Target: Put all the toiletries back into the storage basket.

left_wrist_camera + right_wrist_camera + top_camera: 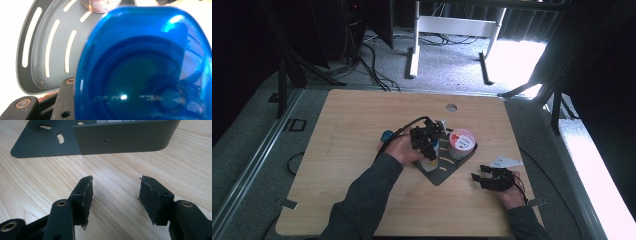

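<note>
wood surface [362, 150] from the high view: left gripper [428, 145] sits over a dark grey slotted tray [443, 172], clenched on a blue cup [432, 148] held at the tray's left part. a round tub with a pink and white lid [461, 140] stands in the tray just right of it. another small blue thing [387, 135] lies on the wood beside the left hand, too small to tell. right gripper [486, 176] rests apart on the wood at the tray's right.

left gripper view: blue cup [150, 65], translucent, mouth toward the camera, looks empty inside; one black finger [65, 100] presses at its rim. slotted tray [37, 50] lies behind, the tub's edge [101, 5] at top.

right gripper view: fingers [83, 195] spread, released, nothing between them, bare wood under. tray's grey wall [125, 137] stands ahead, not touching.

judgement: cup is being set into the tray. to do it well, keep it level, lower it clear of the tub, loosen only once the base sits flat.
</note>
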The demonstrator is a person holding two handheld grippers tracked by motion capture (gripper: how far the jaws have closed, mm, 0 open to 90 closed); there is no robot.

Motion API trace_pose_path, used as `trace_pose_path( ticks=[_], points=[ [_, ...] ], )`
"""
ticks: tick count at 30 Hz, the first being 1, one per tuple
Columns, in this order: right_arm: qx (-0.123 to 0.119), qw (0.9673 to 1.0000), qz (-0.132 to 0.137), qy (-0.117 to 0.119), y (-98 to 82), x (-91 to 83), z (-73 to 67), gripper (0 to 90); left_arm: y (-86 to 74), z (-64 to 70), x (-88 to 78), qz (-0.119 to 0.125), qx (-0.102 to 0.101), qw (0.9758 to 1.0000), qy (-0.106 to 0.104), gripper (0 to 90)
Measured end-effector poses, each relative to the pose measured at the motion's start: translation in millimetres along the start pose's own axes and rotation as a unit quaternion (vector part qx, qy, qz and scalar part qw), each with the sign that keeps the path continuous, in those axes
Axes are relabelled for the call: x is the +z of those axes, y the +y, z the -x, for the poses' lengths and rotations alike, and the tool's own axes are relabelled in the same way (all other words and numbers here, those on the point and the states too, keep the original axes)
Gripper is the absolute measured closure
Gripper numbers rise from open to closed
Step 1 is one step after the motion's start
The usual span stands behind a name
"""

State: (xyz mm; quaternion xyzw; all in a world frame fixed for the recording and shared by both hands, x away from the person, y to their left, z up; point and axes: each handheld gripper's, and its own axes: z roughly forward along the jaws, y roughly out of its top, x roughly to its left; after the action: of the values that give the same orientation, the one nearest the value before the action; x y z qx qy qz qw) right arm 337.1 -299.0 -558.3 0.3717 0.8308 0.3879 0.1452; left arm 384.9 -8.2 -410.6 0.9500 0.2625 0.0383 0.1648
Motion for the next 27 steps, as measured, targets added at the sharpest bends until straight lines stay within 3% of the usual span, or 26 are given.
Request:
trace_pose_path(
  ticks=[18, 27],
  points=[
    [0.001, 1.0000, 0.000, 0.002, 0.0, -0.1, 0.4, 43.9, 8.7, -11.5, 5.4, 0.005, -0.008, 0.9999, 0.004, 55.1],
    [0.001, 1.0000, 0.000, 0.003, 0.0, -0.2, 0.6, 43.9, 17.3, -15.4, 8.6, -0.001, -0.006, 0.9999, 0.016, 55.1]
  ],
)
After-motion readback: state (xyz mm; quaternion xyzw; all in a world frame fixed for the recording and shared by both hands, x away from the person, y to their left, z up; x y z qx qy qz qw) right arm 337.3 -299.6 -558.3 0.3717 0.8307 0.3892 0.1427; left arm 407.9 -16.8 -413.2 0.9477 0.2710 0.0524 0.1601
